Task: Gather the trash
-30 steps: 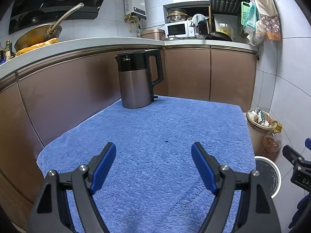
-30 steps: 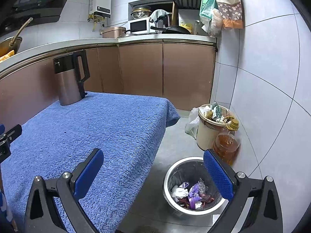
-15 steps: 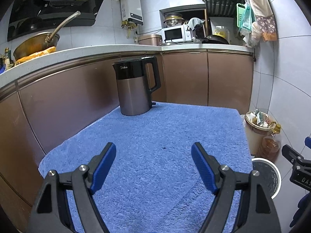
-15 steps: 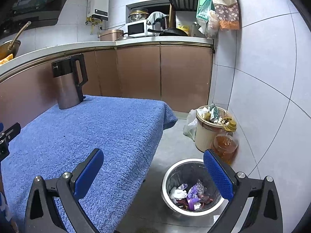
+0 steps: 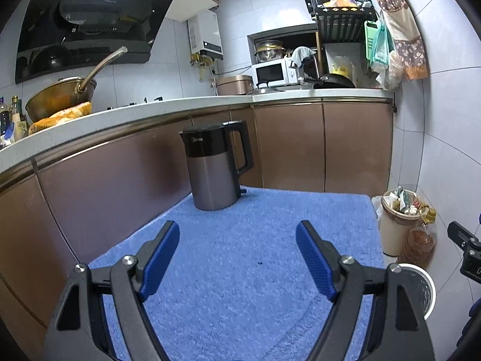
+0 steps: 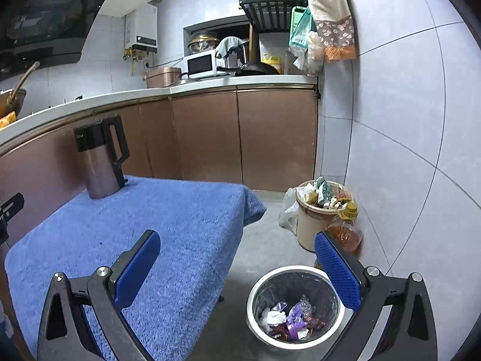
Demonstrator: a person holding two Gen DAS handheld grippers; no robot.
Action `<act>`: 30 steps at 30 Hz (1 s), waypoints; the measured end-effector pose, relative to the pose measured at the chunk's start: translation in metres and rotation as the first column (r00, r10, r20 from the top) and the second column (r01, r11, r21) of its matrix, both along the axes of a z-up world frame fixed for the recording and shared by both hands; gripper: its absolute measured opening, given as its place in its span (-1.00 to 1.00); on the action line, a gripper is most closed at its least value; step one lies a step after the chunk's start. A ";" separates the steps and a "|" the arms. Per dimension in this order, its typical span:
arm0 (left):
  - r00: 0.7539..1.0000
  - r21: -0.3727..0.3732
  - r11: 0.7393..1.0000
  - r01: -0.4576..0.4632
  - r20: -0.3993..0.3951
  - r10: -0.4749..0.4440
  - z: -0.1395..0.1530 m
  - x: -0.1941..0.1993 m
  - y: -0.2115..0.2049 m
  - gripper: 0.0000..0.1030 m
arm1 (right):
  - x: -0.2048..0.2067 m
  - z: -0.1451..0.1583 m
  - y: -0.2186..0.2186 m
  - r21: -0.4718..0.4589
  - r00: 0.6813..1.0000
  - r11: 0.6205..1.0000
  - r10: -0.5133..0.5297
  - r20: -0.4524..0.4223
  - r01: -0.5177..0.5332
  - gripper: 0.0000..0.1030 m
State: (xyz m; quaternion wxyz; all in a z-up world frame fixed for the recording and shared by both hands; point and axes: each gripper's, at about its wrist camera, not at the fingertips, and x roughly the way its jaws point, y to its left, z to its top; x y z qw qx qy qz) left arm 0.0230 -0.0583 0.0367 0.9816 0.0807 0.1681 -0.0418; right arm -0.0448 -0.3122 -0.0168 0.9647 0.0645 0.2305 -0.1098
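The left gripper (image 5: 237,255) hangs above the blue terry towel (image 5: 255,285) that covers the counter, its blue-padded jaws spread wide and holding nothing. The right gripper (image 6: 237,267) has its jaws equally wide and bare, one finger over the towel's edge, the other over the round steel-rimmed waste bin (image 6: 296,303) on the floor just beside the towel-covered counter. Crumpled white, purple and red wrappers (image 6: 288,320) lie at the bottom of that bin. A grey and black electric kettle (image 5: 215,167) stands upright at the towel's far corner. Beyond the bin, against the tiled wall, a beige bucket heaped with rubbish (image 6: 318,213) touches an amber oil bottle (image 6: 345,231).
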 end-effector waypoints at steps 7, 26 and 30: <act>1.000 0.008 1.000 0.014 0.022 -0.014 0.010 0.005 -0.003 0.53 | 0.000 0.008 -0.007 -0.002 1.000 1.000 -0.026 0.016 0.026 1.00; 1.000 0.009 1.000 -0.021 0.022 0.021 0.016 0.012 0.008 0.53 | 0.016 0.011 0.010 0.015 0.996 0.996 0.087 0.021 -0.087 1.00; 0.999 0.013 0.999 -0.037 0.022 0.037 0.016 0.010 0.011 0.53 | 0.019 0.011 0.020 0.012 0.991 0.991 0.135 0.024 -0.135 1.00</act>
